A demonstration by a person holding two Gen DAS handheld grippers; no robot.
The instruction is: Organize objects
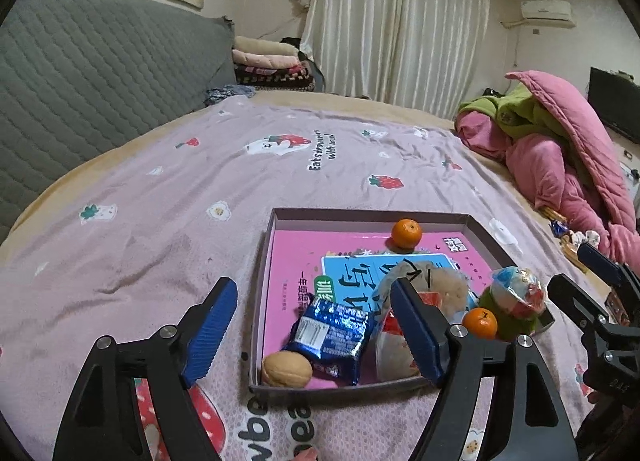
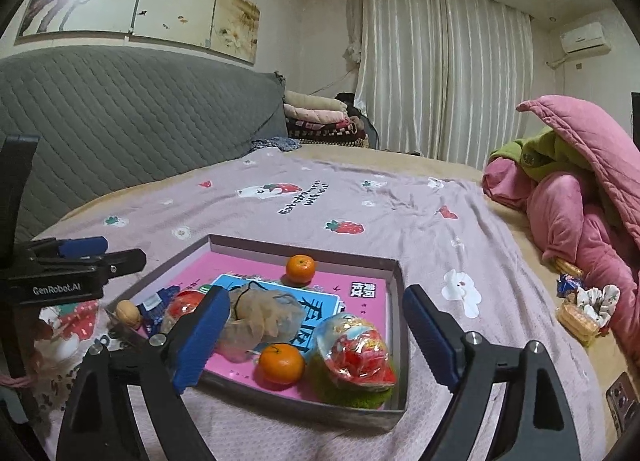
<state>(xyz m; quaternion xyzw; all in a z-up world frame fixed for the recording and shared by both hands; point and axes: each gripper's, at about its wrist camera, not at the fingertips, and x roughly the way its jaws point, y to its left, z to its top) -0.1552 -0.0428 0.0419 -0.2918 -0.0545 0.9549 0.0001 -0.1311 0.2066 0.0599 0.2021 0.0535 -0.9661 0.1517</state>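
Observation:
A shallow grey box (image 1: 262,285) (image 2: 394,317) lies on the bed with a pink book (image 1: 288,261) (image 2: 360,293) flat inside. On it lie two oranges (image 1: 406,233) (image 1: 479,323) (image 2: 300,269) (image 2: 281,363), a walnut (image 1: 286,369) (image 2: 128,313), a blue snack packet (image 1: 334,335), a clear bag (image 2: 260,317) and a red-and-blue wrapped snack (image 2: 356,349) on a green pad (image 2: 344,393). My left gripper (image 1: 312,331) is open and empty over the box's near left corner. My right gripper (image 2: 316,341) is open and empty above the box's near edge.
A lilac strawberry-print sheet (image 1: 240,181) covers the bed. Pink and green quilts (image 1: 560,149) (image 2: 580,201) pile at the right. Loose snacks (image 2: 580,309) lie by the quilts. A grey headboard (image 1: 80,81) stands at the left. Folded blankets (image 1: 268,65) lie at the back.

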